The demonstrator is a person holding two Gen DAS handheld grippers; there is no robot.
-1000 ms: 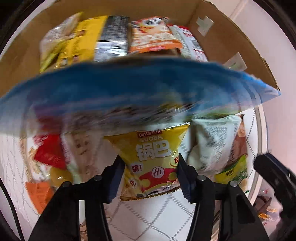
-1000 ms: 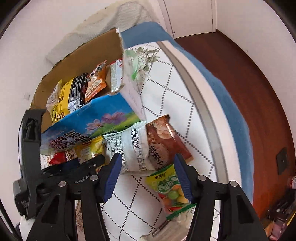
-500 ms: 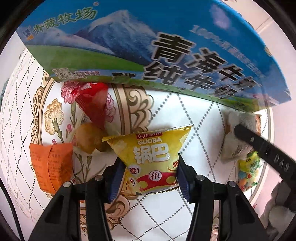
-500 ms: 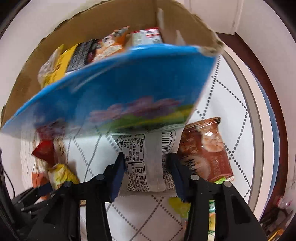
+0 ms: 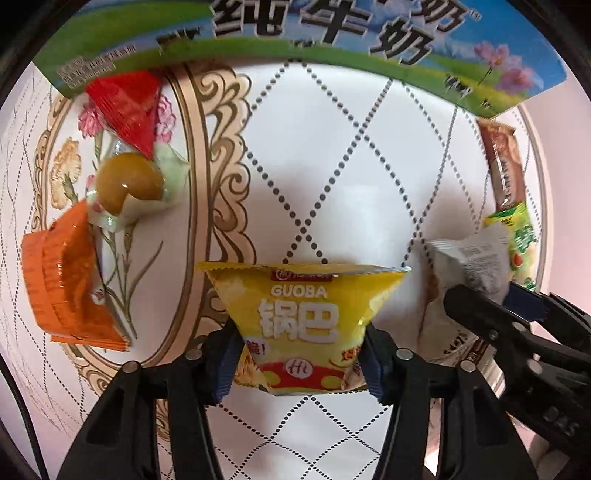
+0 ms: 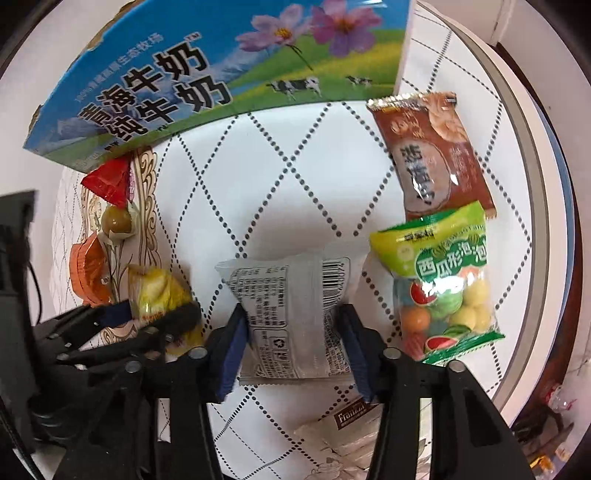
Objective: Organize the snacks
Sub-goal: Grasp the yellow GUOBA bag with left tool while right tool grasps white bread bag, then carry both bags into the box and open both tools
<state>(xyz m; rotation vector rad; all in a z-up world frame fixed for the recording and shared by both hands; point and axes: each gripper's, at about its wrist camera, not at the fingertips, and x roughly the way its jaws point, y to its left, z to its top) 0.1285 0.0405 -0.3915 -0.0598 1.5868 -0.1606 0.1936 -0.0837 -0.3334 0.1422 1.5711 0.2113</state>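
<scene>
The left gripper (image 5: 299, 363) is clamping the yellow packet (image 5: 304, 325), and the right gripper (image 6: 291, 354) is pinching the grey packet (image 6: 295, 317). Both have dropped back from the box (image 6: 221, 77), its opening no longer showing, so neither snack is stowed yet.

I see blue-green printed milk carton (image 5: 295, 33) cut off at top frame edge. White Franzzi wrapper (image 6: 351, 424) lower centre half hidden behind right gripper (image 6: 291, 350). Silver packet (image 6: 291, 314) small print unreadable.
</scene>
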